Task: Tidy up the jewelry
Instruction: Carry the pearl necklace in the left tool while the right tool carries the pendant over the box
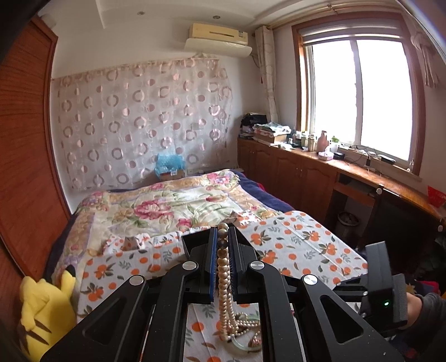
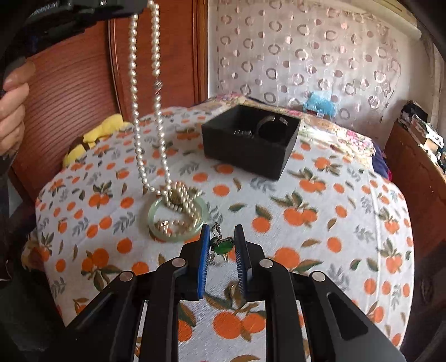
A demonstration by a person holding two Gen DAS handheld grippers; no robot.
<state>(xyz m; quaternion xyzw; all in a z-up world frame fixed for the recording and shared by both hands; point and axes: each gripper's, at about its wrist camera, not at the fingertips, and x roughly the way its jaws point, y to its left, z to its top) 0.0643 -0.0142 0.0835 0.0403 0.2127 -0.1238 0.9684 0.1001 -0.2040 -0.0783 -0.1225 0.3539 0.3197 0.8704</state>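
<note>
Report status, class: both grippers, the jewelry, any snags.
Left gripper shut on cream pearl necklace, lifted. Right gripper open around green-stone pendant. Necklace tail piled on pale jade bangle.

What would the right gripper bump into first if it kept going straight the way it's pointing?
Most likely the green pendant. It lies on the orange-print cloth right between the right gripper's open jaws. Beyond it sit the jade bangle, slightly left, and farther off the black box, though depth is hard to judge.

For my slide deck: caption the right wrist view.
Left gripper lifts a pearl necklace off a jade bangle; open right gripper straddles a green pendant.
</note>
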